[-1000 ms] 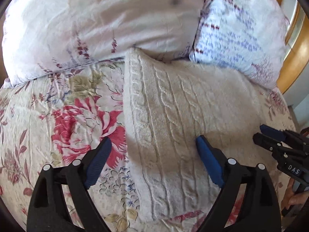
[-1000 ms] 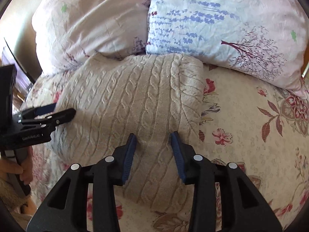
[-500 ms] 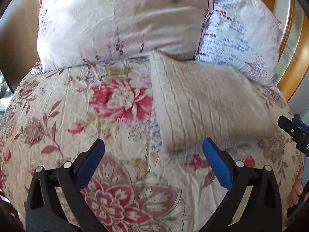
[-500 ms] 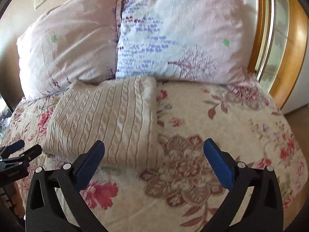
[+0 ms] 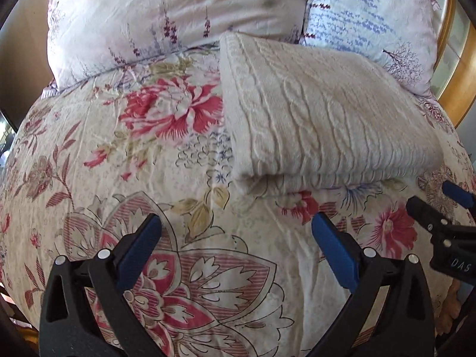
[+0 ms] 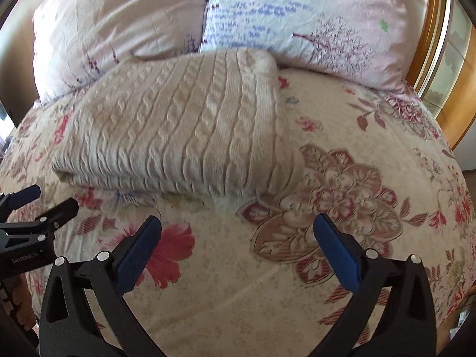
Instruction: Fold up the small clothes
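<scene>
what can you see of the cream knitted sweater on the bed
The sweater is a cream cable-knit, thick and soft-looking, folded into a neat rectangular bundle with stacked layers showing along its near edge. It lies flat on the floral bedspread, its far end against the two pillows. Neither tool touches it: both sit open, short of its near edge.

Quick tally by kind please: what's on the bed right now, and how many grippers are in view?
Folded cream cable-knit sweater: 1
Pillows: 2, a pale pink floral pillow and a white pillow with blue-purple print
Floral bedspread: 1
Black two-finger grippers with blue pads: 2, left gripper and right gripper, both open and empty
Total: 6
</scene>
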`<state>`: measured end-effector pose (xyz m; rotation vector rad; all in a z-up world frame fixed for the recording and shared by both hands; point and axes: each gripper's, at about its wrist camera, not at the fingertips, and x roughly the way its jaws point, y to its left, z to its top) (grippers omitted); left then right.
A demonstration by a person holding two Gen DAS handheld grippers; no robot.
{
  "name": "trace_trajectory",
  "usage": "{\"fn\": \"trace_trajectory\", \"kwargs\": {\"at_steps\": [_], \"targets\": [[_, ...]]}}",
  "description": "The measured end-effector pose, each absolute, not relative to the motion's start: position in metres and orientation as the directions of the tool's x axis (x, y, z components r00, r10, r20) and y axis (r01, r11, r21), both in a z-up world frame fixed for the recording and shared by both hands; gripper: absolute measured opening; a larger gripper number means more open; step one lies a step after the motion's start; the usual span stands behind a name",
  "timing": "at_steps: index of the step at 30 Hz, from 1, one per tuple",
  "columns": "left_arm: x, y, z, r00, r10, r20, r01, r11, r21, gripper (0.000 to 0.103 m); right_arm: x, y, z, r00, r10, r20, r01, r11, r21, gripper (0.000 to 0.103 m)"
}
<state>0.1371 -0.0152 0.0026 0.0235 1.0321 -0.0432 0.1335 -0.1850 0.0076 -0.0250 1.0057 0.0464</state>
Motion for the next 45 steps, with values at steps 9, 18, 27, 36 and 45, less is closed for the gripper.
{"fn": "trace_trajectory", "kwargs": {"at_steps": [9,18,27,36,45], "targets": [[0.1358,-0.0162,-0.0009,0.531,-0.013,-0.847,0.055,0.998,0.019,0.101,0.1308,-0.1851,-0.0018,0.518,0.02,-0.855,-0.043,0.999,-0.002,0.102],[0.1345,-0.0164,-0.0019,0.56,-0.017,-0.828,0.058,0.998,0.018,0.101,0.1297,-0.1856,-0.0016,0.532,0.022,-0.846,-0.042,0.999,-0.001,0.102],[0.1339,-0.0166,-0.0022,0.562,-0.019,-0.827,0.06,0.998,0.018,0.101,0.1297,-0.1857,-0.0016,0.532,0.023,-0.846,-0.044,0.999,-0.001,0.102],[0.134,-0.0167,-0.0021,0.563,-0.018,-0.827,0.058,0.998,0.018,0.101,0.1294,-0.1857,-0.0017,0.532,0.023,-0.846,-0.045,0.999,-0.001,0.102],[0.1338,-0.0169,-0.0021,0.563,-0.018,-0.826,0.058,0.998,0.018,0.101,0.1292,-0.1859,-0.0017,0.533,0.023,-0.846,-0.046,0.999,-0.001,0.102]]}}
